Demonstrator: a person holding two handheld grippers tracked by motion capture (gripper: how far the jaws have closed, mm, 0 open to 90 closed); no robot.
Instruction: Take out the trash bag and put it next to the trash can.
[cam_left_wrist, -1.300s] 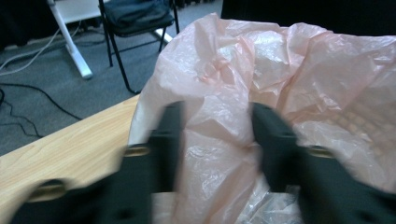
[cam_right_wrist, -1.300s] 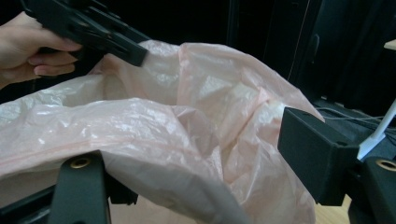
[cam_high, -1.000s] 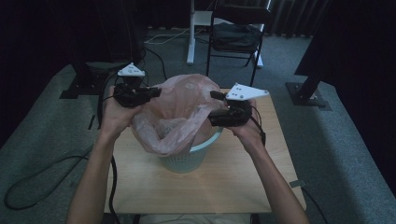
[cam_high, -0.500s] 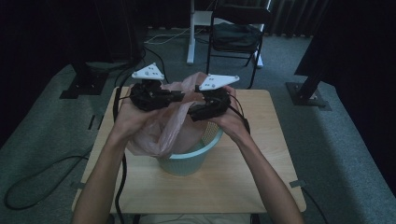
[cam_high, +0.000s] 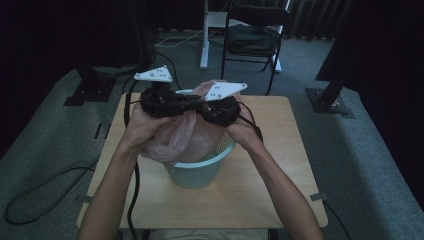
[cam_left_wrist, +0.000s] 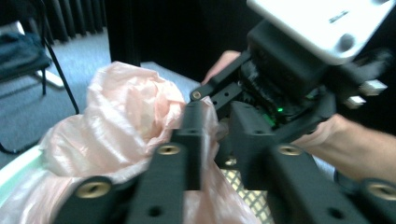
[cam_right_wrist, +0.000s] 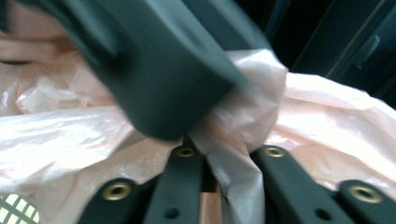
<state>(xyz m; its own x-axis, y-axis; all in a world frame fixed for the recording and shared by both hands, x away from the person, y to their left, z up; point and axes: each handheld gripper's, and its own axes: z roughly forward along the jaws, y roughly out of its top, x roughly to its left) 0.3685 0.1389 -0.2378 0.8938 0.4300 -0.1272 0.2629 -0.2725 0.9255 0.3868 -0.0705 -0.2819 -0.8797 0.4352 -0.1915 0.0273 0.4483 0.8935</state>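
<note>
High view: my left gripper (cam_high: 176, 102) and right gripper (cam_high: 202, 107) meet over the pale green slatted basket (cam_high: 197, 172) at the tabletop's (cam_high: 280, 165) middle, nearer the far edge. The crinkled pink plastic bag (cam_high: 187, 137) spills over its rim. My right jaws have just closed, pinching bag film; my left jaws have just opened, bag between them. A black folding chair (cam_high: 252, 35) stands beyond.

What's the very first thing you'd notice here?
The crumpled pink plastic bag bunched up over the pale green basket mid-table. Right above it, two black tongs meet: the right tongs pinch a fold of the bag, the left tongs close beside them.
</note>
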